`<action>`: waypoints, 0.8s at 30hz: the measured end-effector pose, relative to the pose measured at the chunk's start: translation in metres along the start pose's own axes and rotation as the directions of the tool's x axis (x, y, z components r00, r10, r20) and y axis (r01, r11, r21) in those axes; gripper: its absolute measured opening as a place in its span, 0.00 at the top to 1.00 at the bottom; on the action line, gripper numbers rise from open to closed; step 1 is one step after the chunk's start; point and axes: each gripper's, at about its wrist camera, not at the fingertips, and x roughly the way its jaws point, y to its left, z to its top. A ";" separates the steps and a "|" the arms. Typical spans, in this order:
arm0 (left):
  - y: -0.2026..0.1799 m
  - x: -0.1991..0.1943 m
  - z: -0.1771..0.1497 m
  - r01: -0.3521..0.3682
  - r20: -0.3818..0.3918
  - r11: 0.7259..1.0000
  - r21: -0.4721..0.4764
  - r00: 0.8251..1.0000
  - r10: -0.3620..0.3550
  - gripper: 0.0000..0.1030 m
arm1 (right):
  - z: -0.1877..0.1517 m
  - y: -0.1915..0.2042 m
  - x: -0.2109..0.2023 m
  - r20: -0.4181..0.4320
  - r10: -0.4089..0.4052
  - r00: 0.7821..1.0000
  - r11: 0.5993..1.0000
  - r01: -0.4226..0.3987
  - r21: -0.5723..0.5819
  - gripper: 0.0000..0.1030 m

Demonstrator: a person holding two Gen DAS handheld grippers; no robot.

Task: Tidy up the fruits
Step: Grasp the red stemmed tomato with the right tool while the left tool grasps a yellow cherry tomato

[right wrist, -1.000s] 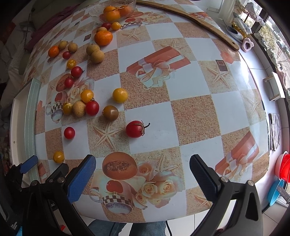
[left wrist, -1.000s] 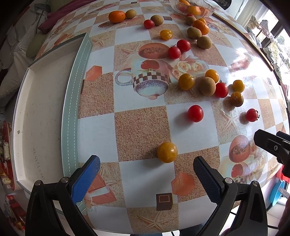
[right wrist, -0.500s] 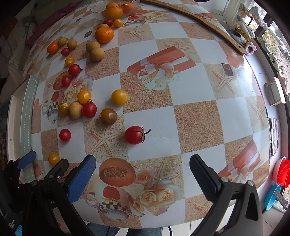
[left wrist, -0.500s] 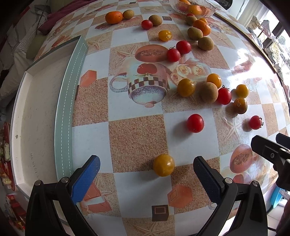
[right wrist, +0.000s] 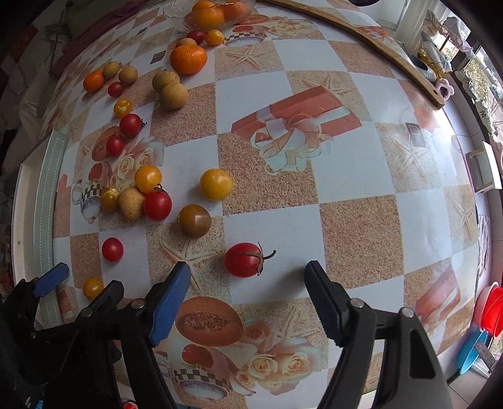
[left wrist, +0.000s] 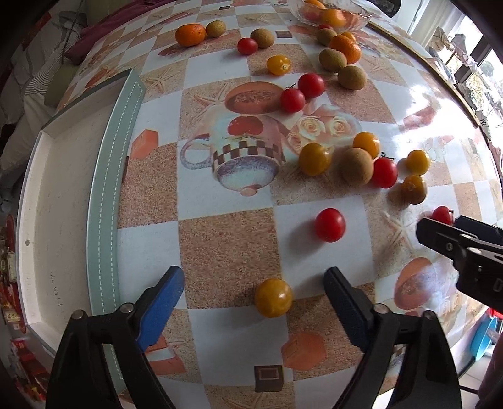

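1. The left gripper is spread wide with nothing in it. A yellow cherry tomato sits on the tablecloth low in the left wrist view, about midway between the two fingers and touching neither.
2. The right gripper is wide open and empty as well. A red stemmed tomato lies just ahead of the fingertips, lower centre of the right wrist view, nearer the blue pad than the black one.
3. Containers: a white tray with a pale green stitched rim runs down the left side of the left wrist view, and I can't spot any fruit in the part that shows.
4. There's a glass bowl at the top edge of the right wrist view, holding a few orange fruits.
5. Everything else is loose on the cloth: red and yellow tomatoes plus brownish round fruit, clustered mid-left in the right wrist view, and a big orange close to the bowl.
6. Far right, low in that view, off the table edge, is a red tub.
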 end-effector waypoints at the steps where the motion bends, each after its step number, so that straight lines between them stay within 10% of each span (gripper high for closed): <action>1: -0.002 -0.001 0.001 0.012 0.001 1.000 0.001 1.000 -0.012 0.23 | 0.002 0.002 0.001 0.002 0.001 1.000 1.000 -0.001 -0.009 0.31; 9: -0.024 -0.006 0.005 0.039 0.030 0.999 0.034 0.999 -0.040 0.81 | 0.005 0.019 0.004 0.014 -0.025 1.000 0.999 0.026 -0.039 0.76; 24: 0.021 -0.034 0.019 0.166 0.091 0.985 -0.046 0.983 -0.161 0.81 | -0.002 0.051 -0.013 0.044 0.088 0.995 0.996 -0.087 -0.014 0.76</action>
